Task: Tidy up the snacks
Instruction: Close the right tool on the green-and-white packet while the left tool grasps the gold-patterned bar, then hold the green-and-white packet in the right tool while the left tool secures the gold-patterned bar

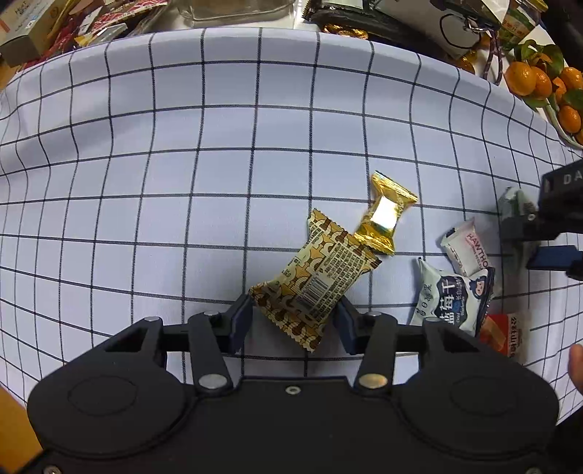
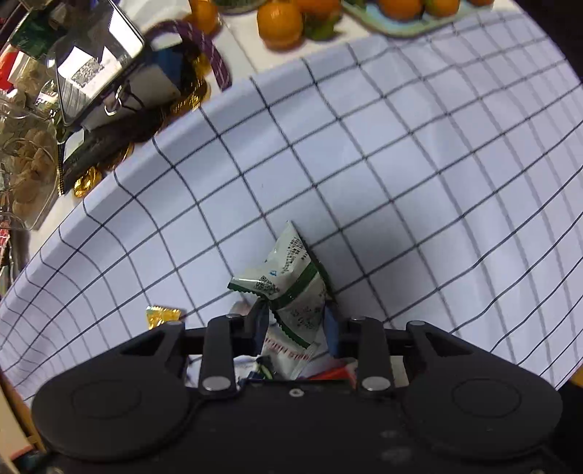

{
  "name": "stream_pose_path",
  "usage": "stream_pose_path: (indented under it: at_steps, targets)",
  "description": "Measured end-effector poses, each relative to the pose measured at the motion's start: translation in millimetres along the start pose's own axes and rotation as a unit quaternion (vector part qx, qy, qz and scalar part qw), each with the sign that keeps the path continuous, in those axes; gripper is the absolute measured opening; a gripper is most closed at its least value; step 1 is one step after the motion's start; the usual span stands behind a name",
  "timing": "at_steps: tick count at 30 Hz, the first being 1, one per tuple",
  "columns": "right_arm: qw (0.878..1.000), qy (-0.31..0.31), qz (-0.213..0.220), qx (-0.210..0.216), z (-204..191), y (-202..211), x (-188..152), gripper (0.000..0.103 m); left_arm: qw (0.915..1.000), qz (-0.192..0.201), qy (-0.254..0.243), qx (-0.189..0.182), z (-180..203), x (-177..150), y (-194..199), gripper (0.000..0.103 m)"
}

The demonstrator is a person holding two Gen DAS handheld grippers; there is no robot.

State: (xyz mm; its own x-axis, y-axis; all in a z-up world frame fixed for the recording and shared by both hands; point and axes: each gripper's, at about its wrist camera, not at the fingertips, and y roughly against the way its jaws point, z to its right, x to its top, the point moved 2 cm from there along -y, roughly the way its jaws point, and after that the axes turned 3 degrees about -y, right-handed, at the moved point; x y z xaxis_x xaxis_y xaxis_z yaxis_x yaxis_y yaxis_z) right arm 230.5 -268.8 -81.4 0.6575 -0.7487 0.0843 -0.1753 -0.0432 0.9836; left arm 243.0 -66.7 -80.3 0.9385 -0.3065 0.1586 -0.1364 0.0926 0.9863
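The sorting job looks like it is in the middle. The left gripper (image 1: 294,321) has its two fingers on either side of a long gold-and-brown snack packet with a barcode (image 1: 316,279), low in the middle of the left view. The fingers touch the packet's sides, so they look closed on it. The right gripper (image 2: 294,328) is clamped on a crinkly white-and-green snack packet (image 2: 291,288), low in the middle of the right view.

More snacks wait on the blue-white checked cloth (image 1: 182,164). A shiny gold foil candy (image 1: 386,215) lies touching the top end of the gold-and-brown packet. At the right side of the left view sit a white packet with pink letters (image 1: 468,246), a white-and-blue packet with a cartoon face (image 1: 453,297) and a small red-orange packet (image 1: 504,333), all close together. I think these still need a place, and I cannot tell where the snacks should go.

The left view shows the little pile at the right, and the right gripper poking in at the right edge. It also shows boxes and wrappers in the upper left corner. The right view shows things the left one does not: a clear jar of pale cookies (image 2: 27,175) at the left edge and a phone with a bright screen (image 2: 98,54) in the upper left. Both show small oranges with leaves (image 2: 280,22) at the top. The right view hides most of the pile under the gripper.
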Motion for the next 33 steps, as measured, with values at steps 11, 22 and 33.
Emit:
stream_pose_path:
  at_steps: [11, 22, 33]
  targets:
    - [1.0, -0.006, 0.027, 0.012, 20.2, 33.5, 8.9, 0.032, 0.9993, 0.038, -0.006, 0.0, -1.3, 9.4, 17.3, 0.042]
    - [0.999, -0.01, 0.025, 0.018, 27.5, 42.0, 8.2, 0.032, 0.9996, 0.024, 0.007, -0.013, -3.6, 9.0, 13.4, 0.047]
    - [0.999, -0.007, 0.028, 0.035, 32.8, 53.4, 9.4, 0.032, 0.9984, 0.036, 0.03, -0.031, -17.9, 14.5, 30.0, 0.046]
